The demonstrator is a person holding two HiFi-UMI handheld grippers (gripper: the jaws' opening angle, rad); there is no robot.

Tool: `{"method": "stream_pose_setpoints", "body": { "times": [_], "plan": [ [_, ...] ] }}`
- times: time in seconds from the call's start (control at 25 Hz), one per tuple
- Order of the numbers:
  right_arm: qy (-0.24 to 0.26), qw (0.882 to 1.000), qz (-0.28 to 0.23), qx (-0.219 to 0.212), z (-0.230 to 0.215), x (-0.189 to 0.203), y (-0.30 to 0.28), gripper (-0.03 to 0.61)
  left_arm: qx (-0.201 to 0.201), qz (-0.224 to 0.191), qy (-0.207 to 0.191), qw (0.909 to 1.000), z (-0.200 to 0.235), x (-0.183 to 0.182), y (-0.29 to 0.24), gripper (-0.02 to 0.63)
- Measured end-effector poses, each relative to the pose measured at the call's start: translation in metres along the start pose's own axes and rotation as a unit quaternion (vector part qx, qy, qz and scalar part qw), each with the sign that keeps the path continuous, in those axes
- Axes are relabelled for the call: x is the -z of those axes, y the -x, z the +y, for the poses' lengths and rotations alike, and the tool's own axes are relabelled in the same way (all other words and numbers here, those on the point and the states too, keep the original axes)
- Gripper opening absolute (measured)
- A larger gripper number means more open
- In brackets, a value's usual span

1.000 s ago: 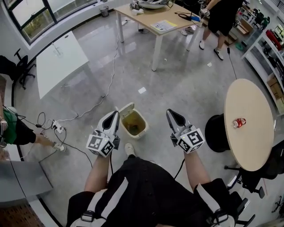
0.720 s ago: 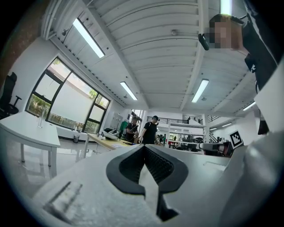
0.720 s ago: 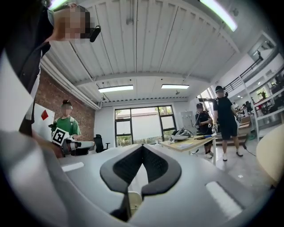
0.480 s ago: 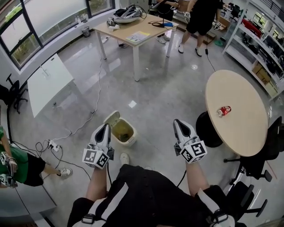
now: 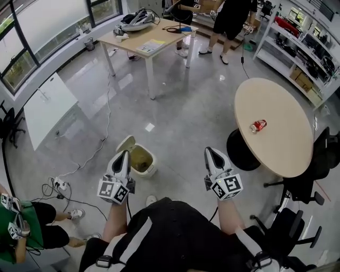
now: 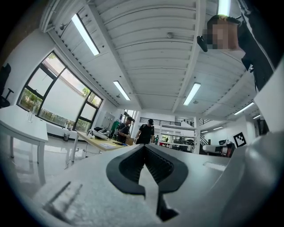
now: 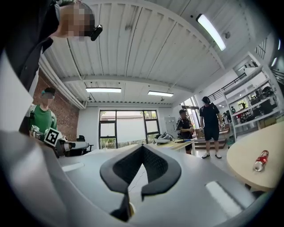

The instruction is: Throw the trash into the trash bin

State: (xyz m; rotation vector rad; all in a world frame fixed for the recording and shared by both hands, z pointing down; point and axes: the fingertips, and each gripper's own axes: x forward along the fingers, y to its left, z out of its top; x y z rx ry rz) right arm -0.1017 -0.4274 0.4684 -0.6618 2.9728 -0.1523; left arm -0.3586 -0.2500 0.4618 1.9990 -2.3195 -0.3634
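A crushed red can (image 5: 258,126) lies on the round beige table (image 5: 281,149) at the right; the right gripper view also shows the can (image 7: 259,160) on the table (image 7: 242,166). The small cream trash bin (image 5: 140,161) stands on the floor with its lid (image 5: 126,144) flipped open, just right of my left gripper (image 5: 123,154). My right gripper (image 5: 208,152) hovers between the bin and the table's black base. Both are held level over the floor. The left gripper (image 6: 144,148) and the right gripper (image 7: 142,148) are both shut with nothing between the jaws.
A wooden table (image 5: 149,40) with gear stands at the back, a white table (image 5: 45,106) at left. Cables and a power strip (image 5: 58,185) lie on the floor. A black chair (image 5: 305,186) sits by the round table. People stand at back (image 5: 231,16) and lower left (image 5: 24,231).
The view has swung toward the round table: can and table sit nearer the middle, the bin has slid left and down. Both grippers moved along together and stayed shut.
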Motion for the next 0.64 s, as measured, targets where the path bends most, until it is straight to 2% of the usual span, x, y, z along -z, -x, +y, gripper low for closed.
{"method": "stream_pose_setpoints", "body": {
  "times": [0.64],
  "plan": [
    [0.001, 1.0, -0.002, 0.006, 0.005, 0.003, -0.012, 0.005, 0.012, 0.0, 0.004, 0.9999, 0.008, -0.001, -0.009, 0.002]
  ]
}}
